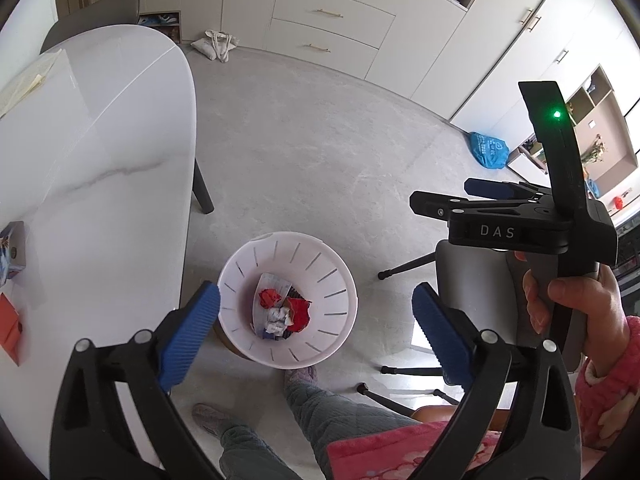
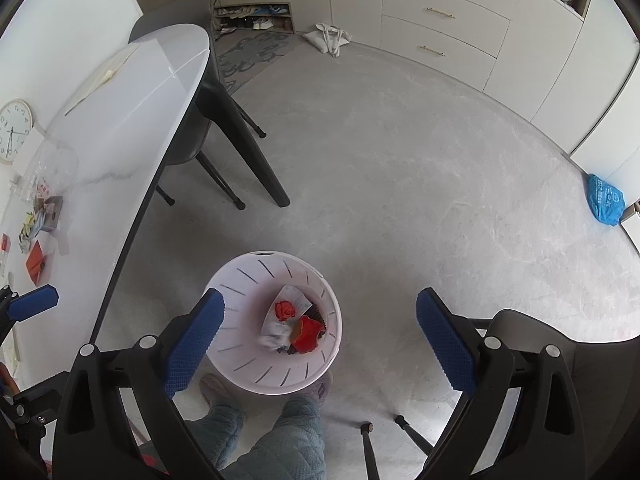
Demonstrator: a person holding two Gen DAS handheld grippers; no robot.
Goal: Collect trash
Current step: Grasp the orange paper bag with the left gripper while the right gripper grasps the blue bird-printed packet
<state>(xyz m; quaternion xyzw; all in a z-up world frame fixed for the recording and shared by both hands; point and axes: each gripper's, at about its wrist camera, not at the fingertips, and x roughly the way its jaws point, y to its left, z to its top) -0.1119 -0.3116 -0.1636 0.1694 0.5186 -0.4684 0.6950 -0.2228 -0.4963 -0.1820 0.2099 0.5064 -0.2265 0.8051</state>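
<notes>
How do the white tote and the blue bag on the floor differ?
The tote is off-white cloth with long handles; the blue bag is shiny printed plastic. The tote lies flat by the drawers; the blue bag bulges at the right, near a doorway. Both sit on the grey floor by the cabinets, away from the bin.

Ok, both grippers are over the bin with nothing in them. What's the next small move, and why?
Probably swing the left gripper back over the table toward the scraps near its edge, such as the orange piece. Both it and the right gripper are open and empty above the white bin, which already holds crumpled trash, while litter still lies on the table.
</notes>
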